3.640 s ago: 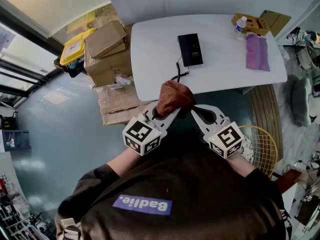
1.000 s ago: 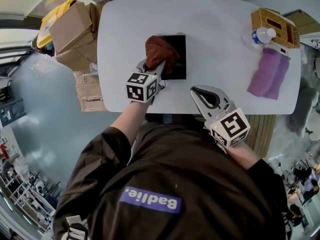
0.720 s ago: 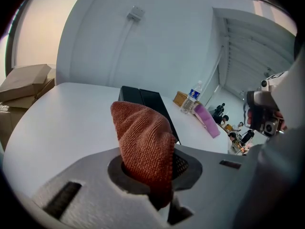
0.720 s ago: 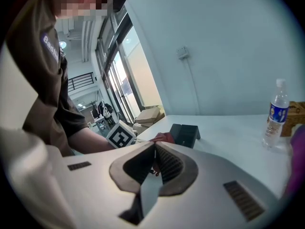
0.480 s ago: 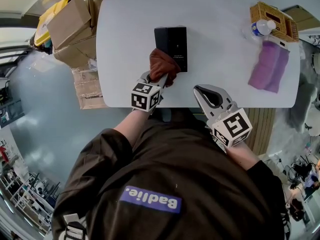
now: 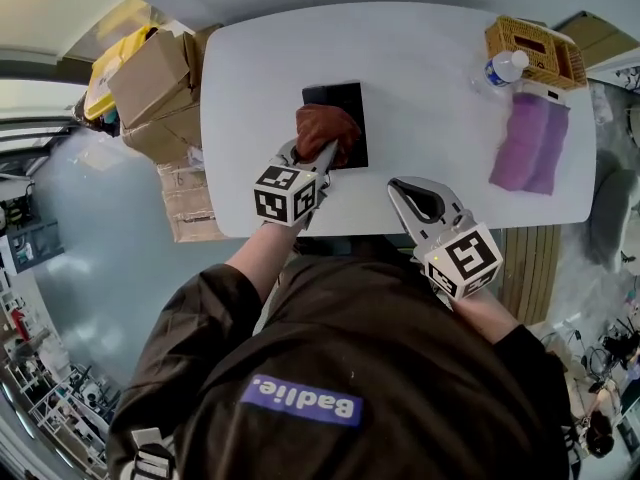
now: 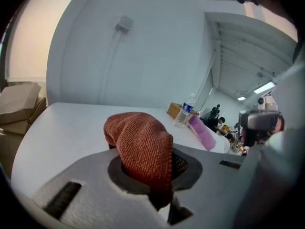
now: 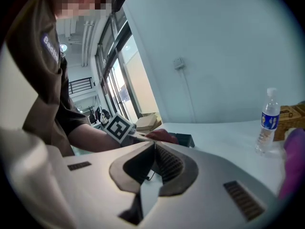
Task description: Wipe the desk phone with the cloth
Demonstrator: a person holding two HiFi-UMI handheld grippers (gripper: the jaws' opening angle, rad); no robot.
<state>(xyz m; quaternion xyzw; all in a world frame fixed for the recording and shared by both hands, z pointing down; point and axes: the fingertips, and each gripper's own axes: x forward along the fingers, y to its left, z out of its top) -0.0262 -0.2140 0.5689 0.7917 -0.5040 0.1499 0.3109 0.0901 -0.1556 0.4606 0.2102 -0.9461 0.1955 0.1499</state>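
Note:
A black desk phone (image 6: 345, 105) lies flat on the white table (image 6: 430, 78), near its front left. My left gripper (image 6: 316, 156) is shut on a rust-red cloth (image 6: 323, 128) that rests on the phone's near left part. In the left gripper view the cloth (image 7: 143, 149) bulges up between the jaws and hides the phone. My right gripper (image 6: 408, 190) hovers shut and holding nothing over the table's front edge, right of the phone. The right gripper view shows the phone (image 8: 183, 140) and the cloth (image 8: 162, 136) beyond its tips (image 8: 153, 147).
A purple cloth (image 6: 527, 140), a water bottle (image 6: 498, 69) and a wicker basket (image 6: 535, 50) sit at the table's right end. Cardboard boxes (image 6: 150, 78) and a yellow bin (image 6: 112, 73) stand on the floor to the table's left.
Over 3.6 s the cloth went from held before the table onto the phone. In the last second my left gripper drew it toward me, then pushed it back up the phone.

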